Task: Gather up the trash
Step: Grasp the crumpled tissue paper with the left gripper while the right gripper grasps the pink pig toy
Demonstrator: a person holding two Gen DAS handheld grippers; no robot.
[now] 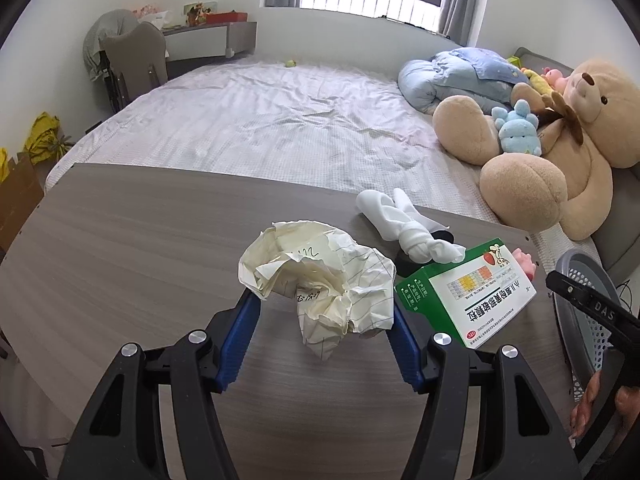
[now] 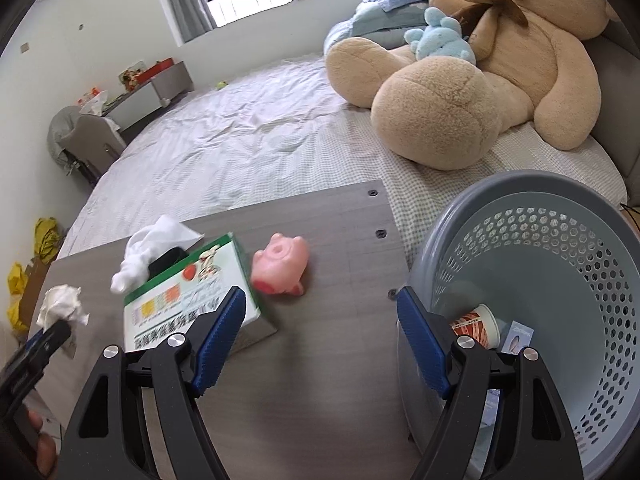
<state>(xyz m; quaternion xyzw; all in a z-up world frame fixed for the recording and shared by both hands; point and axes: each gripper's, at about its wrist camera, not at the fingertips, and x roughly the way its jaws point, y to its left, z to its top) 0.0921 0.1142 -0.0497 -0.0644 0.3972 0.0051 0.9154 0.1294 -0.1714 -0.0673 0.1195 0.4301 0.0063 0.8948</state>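
A crumpled ball of lined paper (image 1: pixel 320 280) lies on the grey wooden table (image 1: pixel 120 248), between the blue pads of my left gripper (image 1: pixel 322 316). The jaws are wide and flank the paper; they touch its edges without squeezing it. The paper also shows in the right wrist view (image 2: pixel 62 304). My right gripper (image 2: pixel 320 312) is open and empty above the table, beside the grey perforated trash basket (image 2: pixel 560 248). A paper cup (image 2: pixel 478 326) and a small card (image 2: pixel 518 338) lie in the basket.
A green and white medicine box (image 1: pixel 468 292), knotted white socks (image 1: pixel 404 228) and a pink pig toy (image 2: pixel 282 264) sit on the table. Beyond it is a bed (image 1: pixel 260 120) with a big teddy bear (image 1: pixel 560 140).
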